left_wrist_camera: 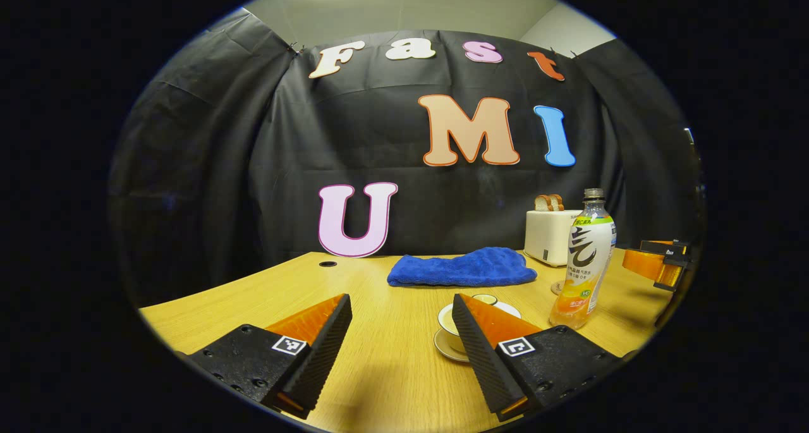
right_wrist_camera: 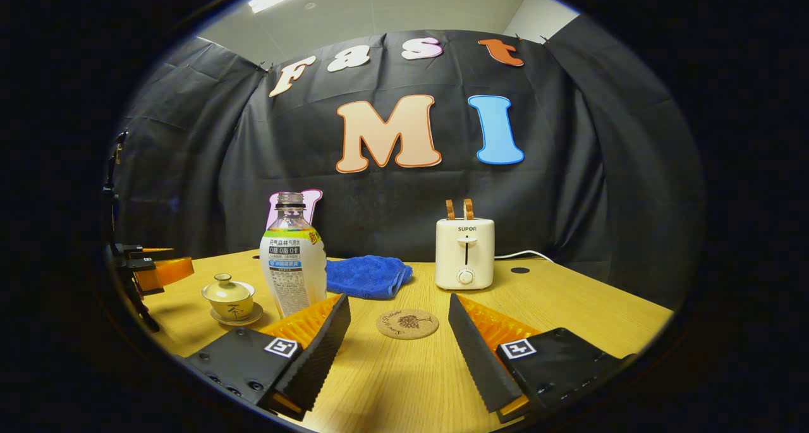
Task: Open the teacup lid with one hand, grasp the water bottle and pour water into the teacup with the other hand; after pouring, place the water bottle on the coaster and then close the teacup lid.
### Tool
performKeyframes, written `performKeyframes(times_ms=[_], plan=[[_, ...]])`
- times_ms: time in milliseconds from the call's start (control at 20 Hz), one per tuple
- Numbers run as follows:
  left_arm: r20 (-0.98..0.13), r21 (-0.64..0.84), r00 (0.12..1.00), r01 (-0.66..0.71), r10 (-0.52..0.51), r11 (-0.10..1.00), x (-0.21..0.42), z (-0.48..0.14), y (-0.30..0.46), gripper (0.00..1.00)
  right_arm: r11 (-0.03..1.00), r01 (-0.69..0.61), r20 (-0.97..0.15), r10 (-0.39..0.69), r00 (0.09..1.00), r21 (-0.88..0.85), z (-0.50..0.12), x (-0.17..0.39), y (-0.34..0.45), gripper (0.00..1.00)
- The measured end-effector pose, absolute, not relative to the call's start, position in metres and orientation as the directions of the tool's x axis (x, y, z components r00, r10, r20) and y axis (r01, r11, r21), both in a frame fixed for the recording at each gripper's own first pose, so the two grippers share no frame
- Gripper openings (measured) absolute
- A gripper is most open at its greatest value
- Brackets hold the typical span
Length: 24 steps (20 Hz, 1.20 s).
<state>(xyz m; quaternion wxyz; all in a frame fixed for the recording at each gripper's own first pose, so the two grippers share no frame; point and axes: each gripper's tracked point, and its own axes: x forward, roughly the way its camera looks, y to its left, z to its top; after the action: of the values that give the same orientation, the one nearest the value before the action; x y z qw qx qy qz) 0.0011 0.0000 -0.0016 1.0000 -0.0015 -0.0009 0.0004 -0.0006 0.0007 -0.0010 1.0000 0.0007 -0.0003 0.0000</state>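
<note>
We hold both grippers spread wide and empty — the left gripper (left_wrist_camera: 402,313) low centre by the lidded teacup (left_wrist_camera: 456,324), the right gripper (right_wrist_camera: 399,313) flanking the cork coaster (right_wrist_camera: 407,323) — the water bottle (right_wrist_camera: 292,256) standing left of centre.

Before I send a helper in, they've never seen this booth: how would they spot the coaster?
Start at the white toaster at the back of the wooden table. Come forward to the bare wood in front of it, right of the bottle. The coaster lies there: a flat, round cork disc with a dark print, the only flat thing there.
</note>
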Motion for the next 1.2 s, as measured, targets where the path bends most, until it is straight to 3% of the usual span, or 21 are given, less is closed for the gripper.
performKeyframes(times_ms=[350, 400, 700, 1200], plan=[[0.003, -0.006, 0.996, 0.092, -0.092, 0.996, 0.006, -0.001, -0.022, 0.94, 1.0, 0.0, 0.001, 0.0, 1.0, 0.001, -0.001, -0.001, 0.001, 0.94], [0.004, -0.006, 0.994, 0.107, -0.107, 0.994, 0.007, -0.001, -0.026, 0.93, 1.0, 0.0, 0.001, 0.0, 1.0, 0.001, -0.001, -0.001, 0.001, 1.0], [0.009, -0.008, 0.964, 0.264, -0.264, 0.964, 0.018, -0.002, -0.063, 0.93, 1.0, 0.0, 0.001, 0.0, 1.0, 0.001, -0.001, -0.001, 0.001, 0.94], [-0.006, -0.004, 0.939, 0.343, -0.343, 0.939, 0.051, -0.006, -0.091, 0.92, 1.0, -0.026, -0.001, 0.026, 1.0, 0.003, -0.001, -0.002, 0.005, 0.94]])
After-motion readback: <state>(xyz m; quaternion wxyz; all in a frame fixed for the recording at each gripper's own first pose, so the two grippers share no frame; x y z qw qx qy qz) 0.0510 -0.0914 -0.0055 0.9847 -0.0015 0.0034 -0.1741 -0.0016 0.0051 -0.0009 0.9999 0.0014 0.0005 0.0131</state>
